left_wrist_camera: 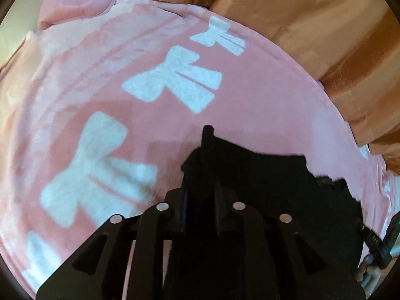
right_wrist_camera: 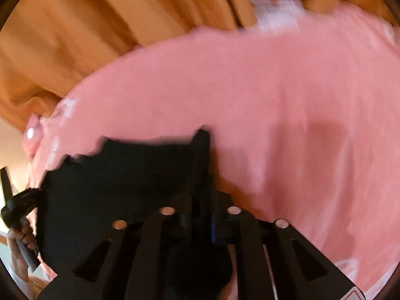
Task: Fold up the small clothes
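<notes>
You had both grippers, left gripper point(left_wrist_camera: 208, 135) and right gripper point(right_wrist_camera: 202, 135), pinched narrow on the black garment point(left_wrist_camera: 262, 175) at 6 o'clock over the pink blanket point(left_wrist_camera: 100, 80); fold probably barely started.

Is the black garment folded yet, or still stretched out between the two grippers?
Stretched out: the black garment spans as one sheet from the left gripper to the right gripper, above the pink blanket; no fold visible.

An orange sheet point(left_wrist_camera: 312, 30), perhaps on a bed, carries a pink fleece blanket point(left_wrist_camera: 250, 105) with a black garment point(left_wrist_camera: 262, 175) on it.
</notes>
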Demonstrator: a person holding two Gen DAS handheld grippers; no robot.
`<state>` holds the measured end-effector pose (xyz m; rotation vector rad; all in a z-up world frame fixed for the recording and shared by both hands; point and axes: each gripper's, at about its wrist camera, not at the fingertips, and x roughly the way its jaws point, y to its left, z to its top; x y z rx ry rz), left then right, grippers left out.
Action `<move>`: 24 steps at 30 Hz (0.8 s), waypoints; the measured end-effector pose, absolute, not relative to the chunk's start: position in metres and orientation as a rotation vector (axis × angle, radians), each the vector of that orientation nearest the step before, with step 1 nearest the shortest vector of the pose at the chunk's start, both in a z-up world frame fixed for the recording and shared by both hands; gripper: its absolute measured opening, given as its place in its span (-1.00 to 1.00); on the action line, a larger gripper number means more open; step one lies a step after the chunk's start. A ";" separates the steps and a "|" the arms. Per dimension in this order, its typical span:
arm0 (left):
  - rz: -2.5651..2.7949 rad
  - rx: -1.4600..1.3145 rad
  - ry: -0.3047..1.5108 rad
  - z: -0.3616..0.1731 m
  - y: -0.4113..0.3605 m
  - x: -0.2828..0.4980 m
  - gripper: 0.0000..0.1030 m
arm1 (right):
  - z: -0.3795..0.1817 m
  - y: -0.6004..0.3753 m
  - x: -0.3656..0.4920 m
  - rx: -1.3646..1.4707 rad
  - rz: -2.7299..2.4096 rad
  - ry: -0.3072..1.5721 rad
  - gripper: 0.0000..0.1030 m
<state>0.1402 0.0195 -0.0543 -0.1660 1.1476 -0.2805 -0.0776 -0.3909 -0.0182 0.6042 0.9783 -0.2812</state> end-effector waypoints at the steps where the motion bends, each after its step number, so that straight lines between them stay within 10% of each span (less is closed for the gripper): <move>1: -0.270 -0.166 1.148 -0.049 0.026 0.132 -0.19 | -0.012 -0.390 -0.082 0.601 -0.291 0.988 -0.47; 4: -0.285 -0.182 1.150 -0.038 0.055 0.100 0.40 | 0.009 -0.383 -0.109 0.575 -0.262 0.977 0.12; 12: -0.352 -0.092 1.219 -0.064 0.073 0.031 0.45 | -0.020 -0.326 -0.183 0.636 -0.112 1.142 0.22; 13: -0.343 -0.082 1.212 -0.063 0.071 0.029 0.24 | -0.019 -0.320 -0.180 0.576 -0.115 1.145 0.15; 14: -0.356 -0.071 1.212 -0.062 0.068 0.029 -0.29 | -0.016 -0.314 -0.176 0.506 -0.127 1.151 -0.42; 16: -0.441 -0.078 1.235 -0.057 0.063 0.033 -0.80 | -0.007 -0.313 -0.178 0.469 -0.130 1.137 -0.88; 24: -0.459 -0.041 1.303 -0.064 0.079 0.005 -0.86 | -0.016 -0.326 -0.216 0.420 -0.188 1.238 -0.96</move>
